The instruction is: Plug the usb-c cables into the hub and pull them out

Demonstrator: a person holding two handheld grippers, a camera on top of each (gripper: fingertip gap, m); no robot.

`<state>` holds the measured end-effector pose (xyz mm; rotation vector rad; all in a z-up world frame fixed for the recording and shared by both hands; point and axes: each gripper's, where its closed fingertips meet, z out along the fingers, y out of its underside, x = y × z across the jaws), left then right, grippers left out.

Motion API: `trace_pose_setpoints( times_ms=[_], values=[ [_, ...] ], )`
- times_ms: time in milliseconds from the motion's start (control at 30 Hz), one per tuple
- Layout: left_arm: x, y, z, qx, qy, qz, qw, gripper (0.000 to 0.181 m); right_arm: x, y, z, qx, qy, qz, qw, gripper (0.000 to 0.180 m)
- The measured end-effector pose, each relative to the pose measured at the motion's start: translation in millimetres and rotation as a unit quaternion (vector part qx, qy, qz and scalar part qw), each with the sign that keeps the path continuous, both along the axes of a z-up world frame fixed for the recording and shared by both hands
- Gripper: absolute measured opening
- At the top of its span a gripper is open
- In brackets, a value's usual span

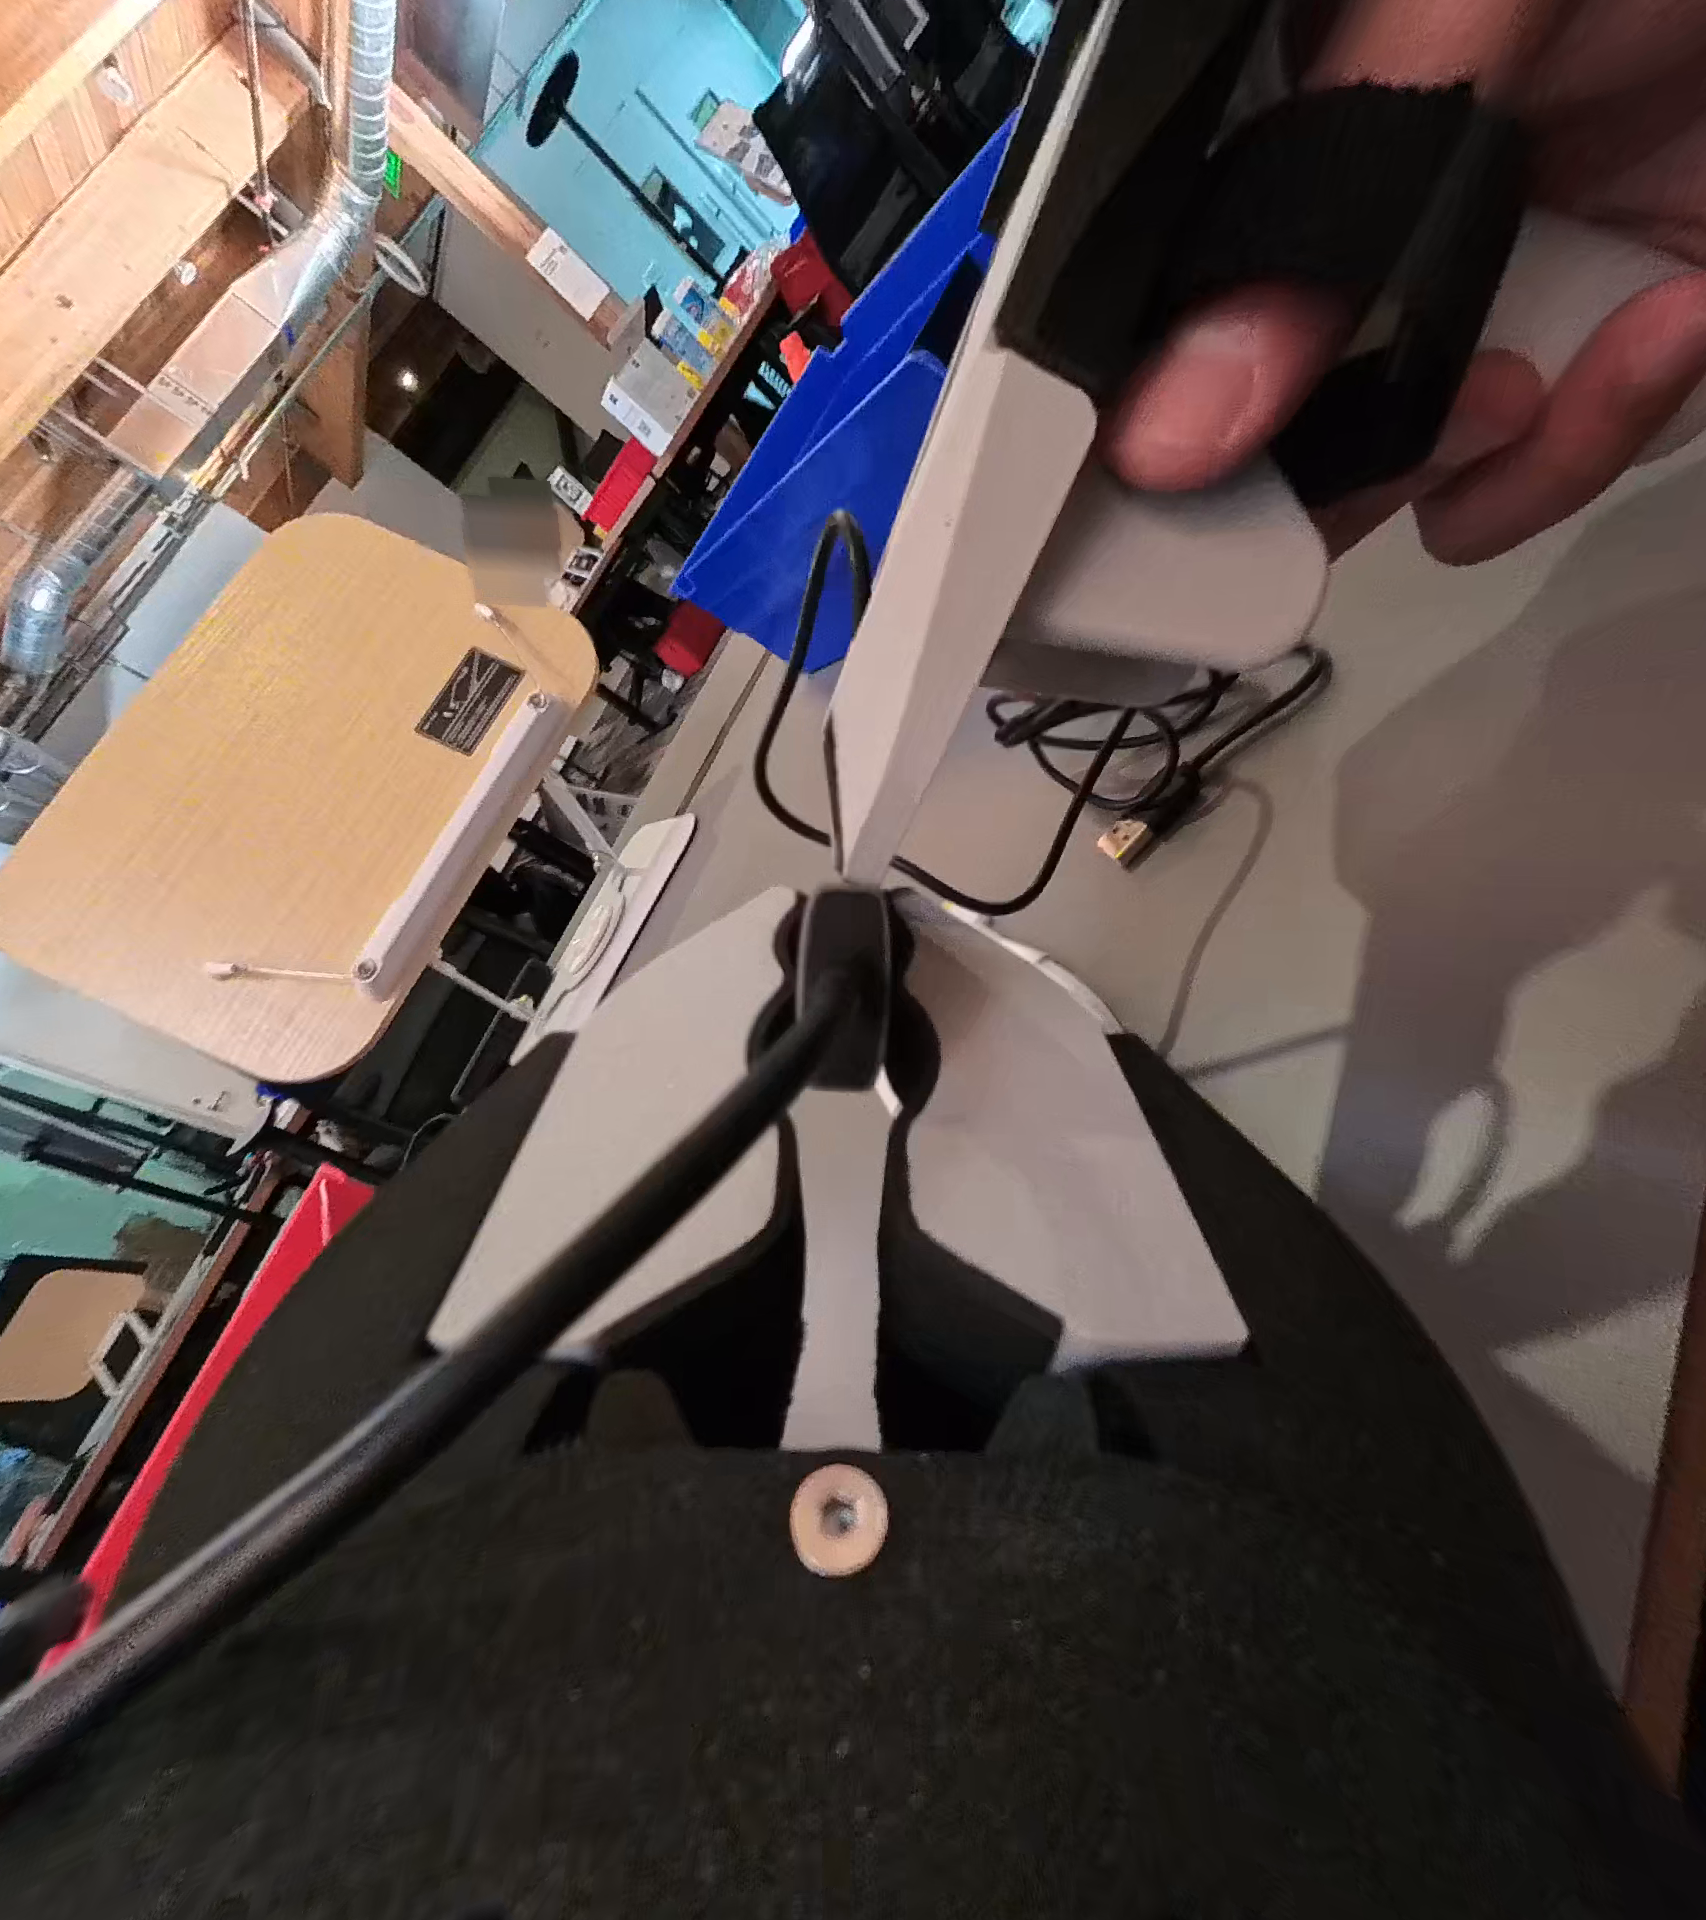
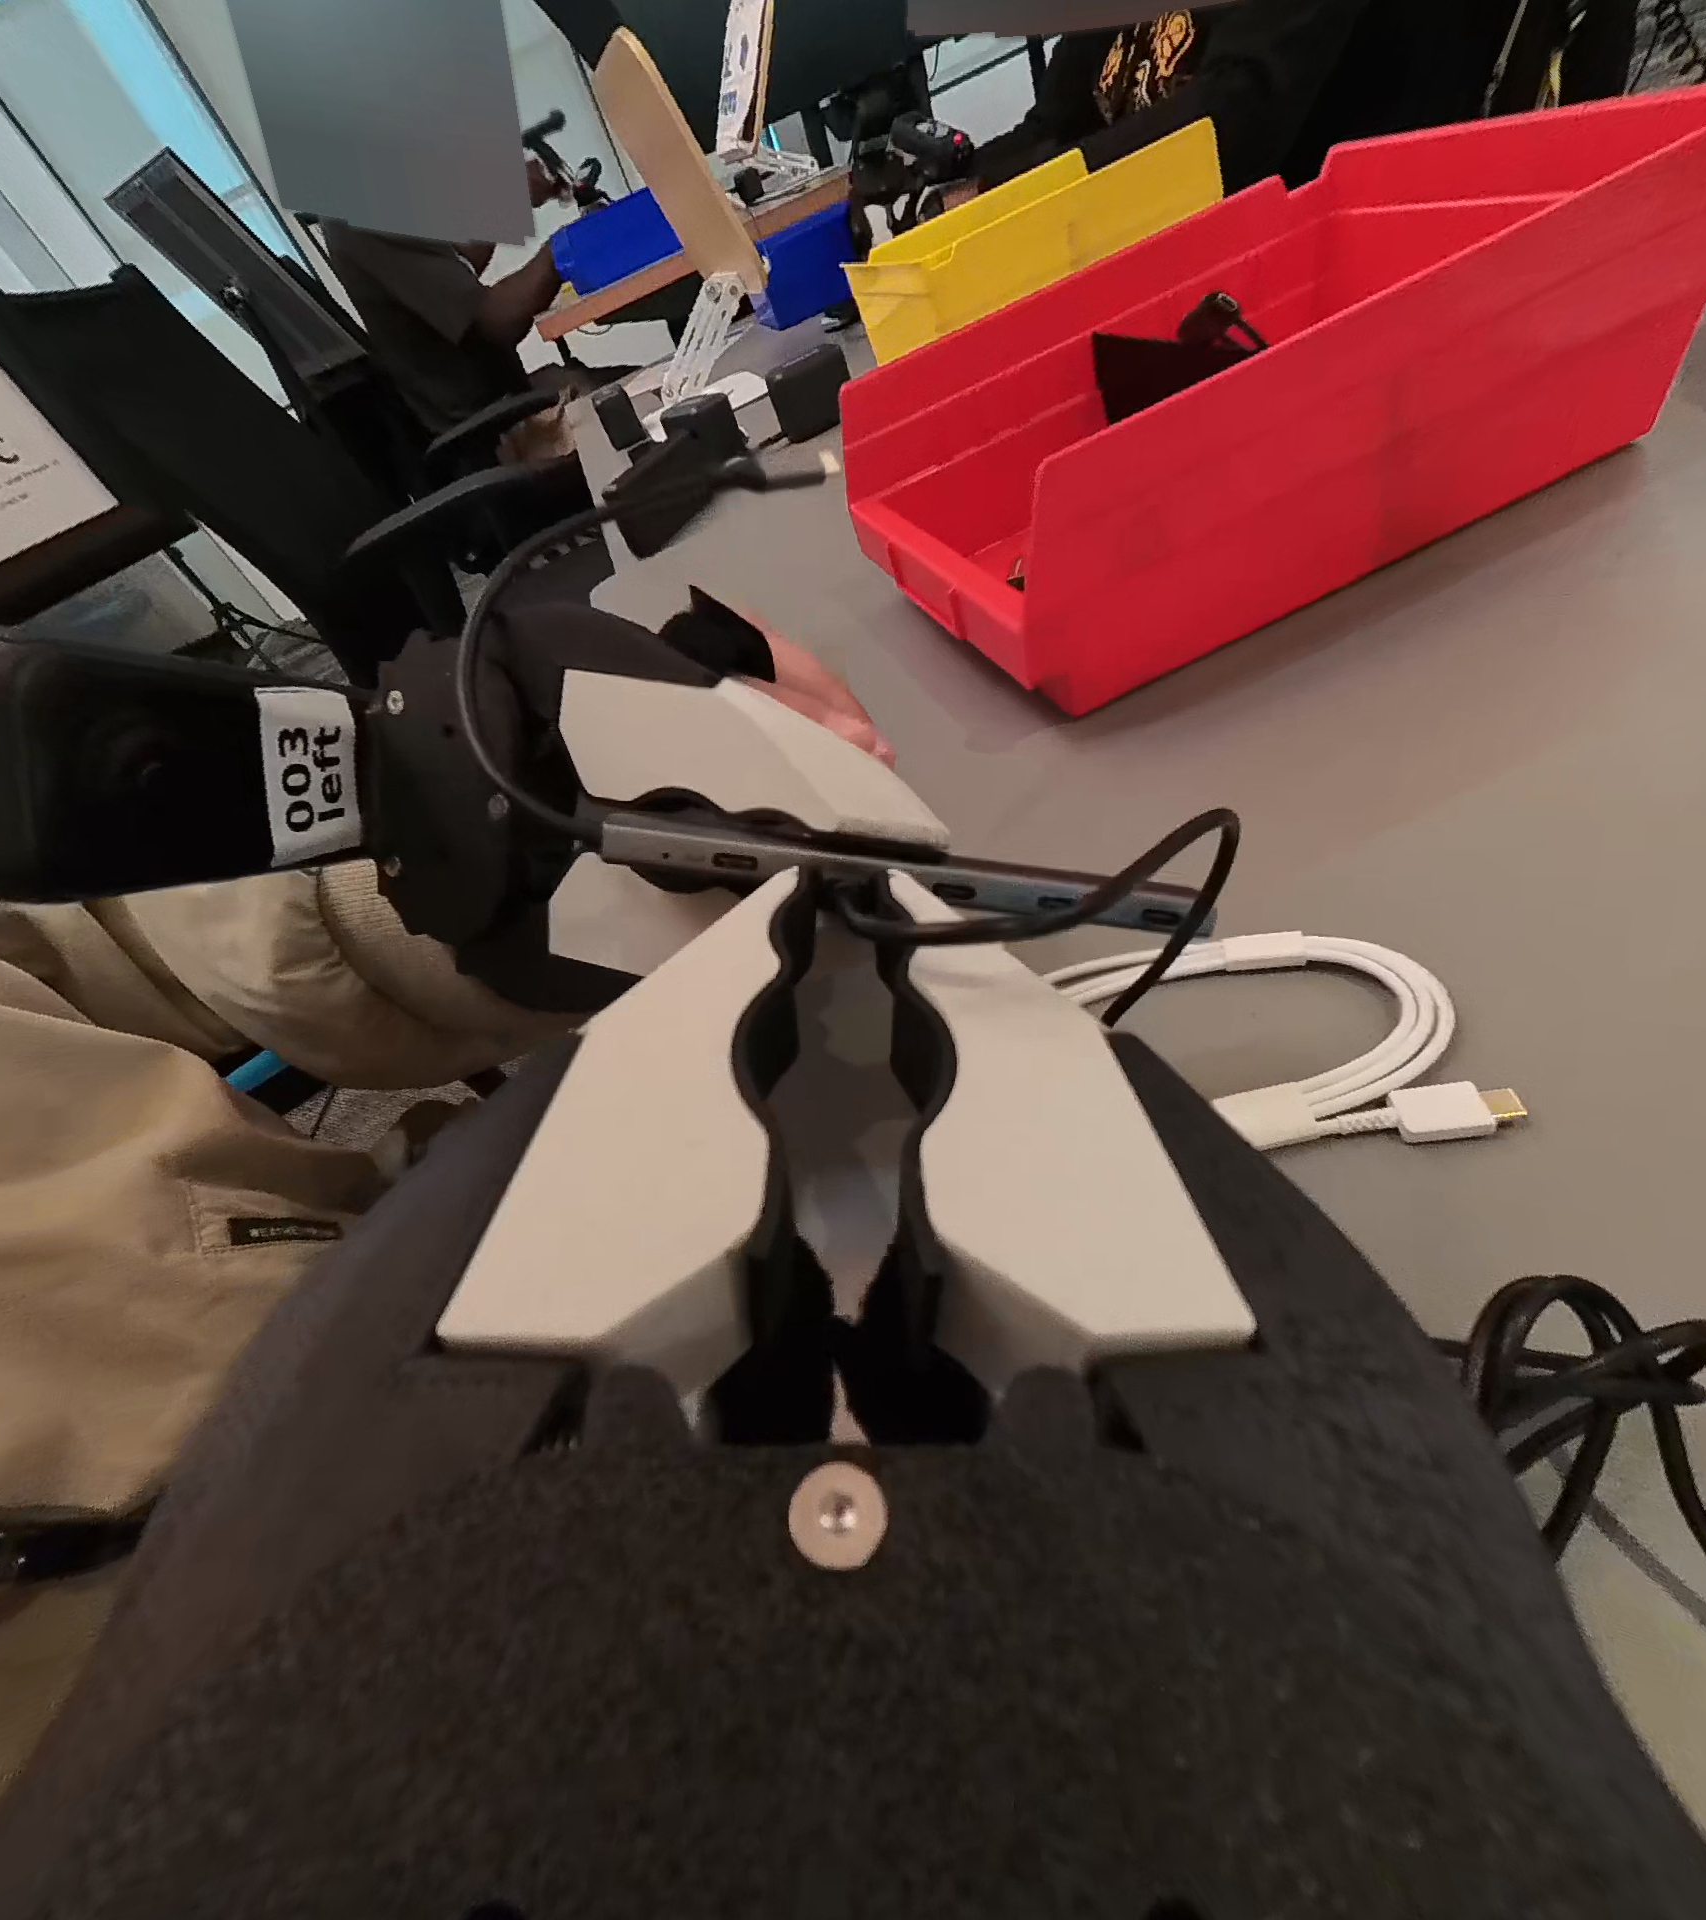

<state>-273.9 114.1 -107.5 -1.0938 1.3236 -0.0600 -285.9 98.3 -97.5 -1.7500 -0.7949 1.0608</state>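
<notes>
The left gripper (image 2: 776,821) held the grey hub (image 2: 932,878) clear of the grey tabletop (image 2: 1451,779), its jaws closed flat across the hub's body; the right gripper (image 2: 844,899) met the hub's long side from the front, jaws narrowed onto the plug of a black cable (image 2: 1176,883) at one of the ports; whether the plug was fully seated, part way in or just freed could not be told, since the jaw tips hid the joint. In the left wrist view the left gripper (image 1: 844,914) showed the hub's black lead (image 1: 620,1195) running back from between its jaws; the far end of the hub was hidden there. The black cable looped away from the right gripper toward the tabletop; a white cable (image 2: 1348,997) lay coiled just beyond, with its plug (image 2: 1451,1110) free, and a red bin (image 2: 1348,540) stood farther back.

Judged from this: the step in hand was the mating or withdrawal of the black plug. To do it well, the plug should travel straight along the port's axis, without twist or rocking; the left gripper should brace the hub against the push or pull; the grip belongs on the plug's housing, not the cord, lest the strain relief bend or the plug slip.
</notes>
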Motion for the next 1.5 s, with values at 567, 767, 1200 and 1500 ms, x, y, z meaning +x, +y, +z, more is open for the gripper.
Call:
trace_pose_setpoints(
  times_ms=[567, 767, 1200, 1500],
  values=[
    [-4, 7, -5, 0.013, 0.022, 0.019, 1.000, 0.011, 2, 5, 3, 0.015, -0.007, -0.029, 0.999, 0.014],
    [-3, 7, -6, 0.014, 0.026, 0.019, 0.999, 0.011, 5, 5, 2, 0.007, -0.009, -0.026, 1.000, 0.010],
    [-3, 10, -5, -0.010, 0.032, 0.059, 0.998, 0.010, 2, 5, -2, 0.022, -0.030, -0.036, 0.999, 0.010],
    [-8, 12, -3, 0.000, 0.050, 0.090, 0.995, 0.009, -3, 7, -1, 0.044, -0.051, -0.070, 0.995, 0.011]
  ],
)
